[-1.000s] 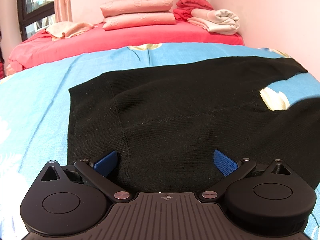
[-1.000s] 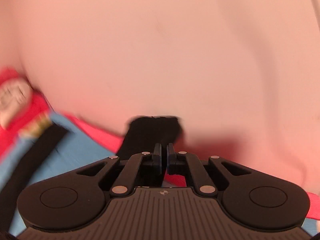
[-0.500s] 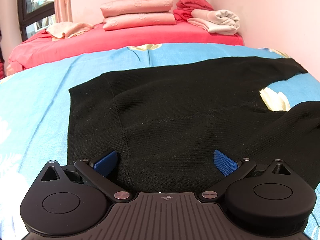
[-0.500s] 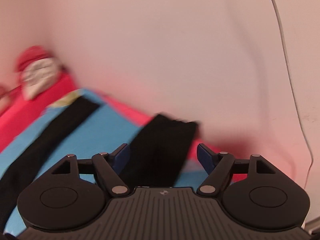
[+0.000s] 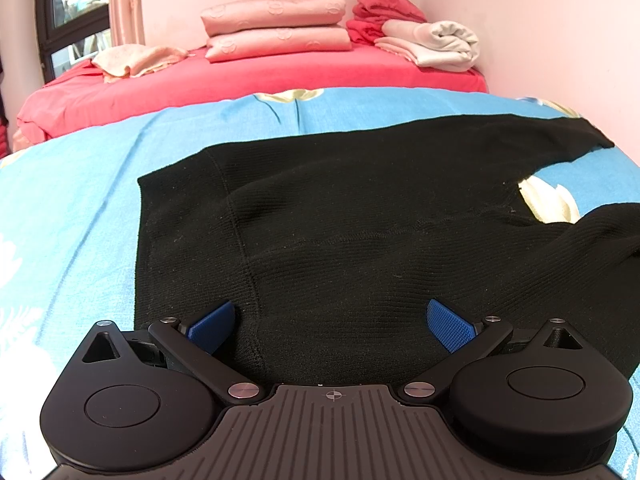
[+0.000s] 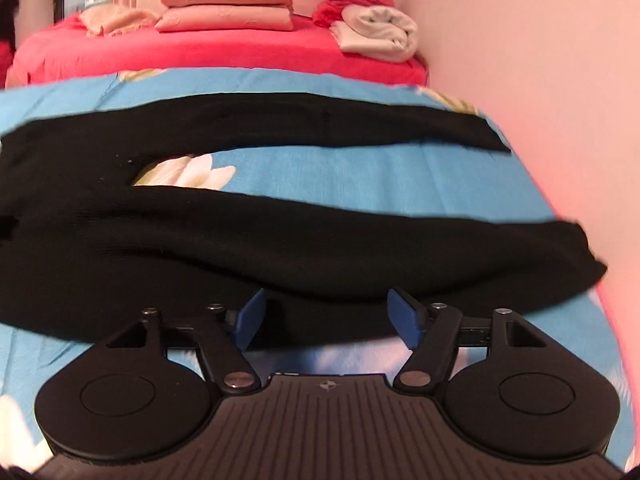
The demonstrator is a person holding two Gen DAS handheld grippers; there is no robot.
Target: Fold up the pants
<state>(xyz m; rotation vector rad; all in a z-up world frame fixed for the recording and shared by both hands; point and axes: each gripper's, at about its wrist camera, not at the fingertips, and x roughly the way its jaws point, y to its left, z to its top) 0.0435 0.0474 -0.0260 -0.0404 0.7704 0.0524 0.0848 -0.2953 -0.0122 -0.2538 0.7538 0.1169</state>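
A pink-walled bedroom, and the working surface is a bed under a blue floral bedsheet (image 5: 80, 208), with a red sheet (image 5: 240, 80) beyond it carrying two folded pink pillows (image 5: 276, 26) and a rolled cream blanket (image 5: 440, 46) in the far right corner. Spread flat straight ahead of both tongs are the black knit pants (image 5: 360, 232) — waistband end to the left, two legs running off to the right in a narrow V with a white flower print showing through the gap. The left gripper (image 5: 331, 326) sits low over the near edge by the waistband, blue pads spread wide, nothing between them. The right gripper (image 6: 328, 318) is parted too, its pads straddling the near leg's lower edge without pinching it; that view is a touch blurred. The fabric reads as a fine ribbed knit — soft, light, limp and stretchy, likely to sag and cling to the cotton sheet rather than slide. A good hold, I'd say, is the doubled seam at the near waistband corner for the left, and the near leg's edge toward the cuff for the right, lifting both together so the near leg carries over onto the far one.
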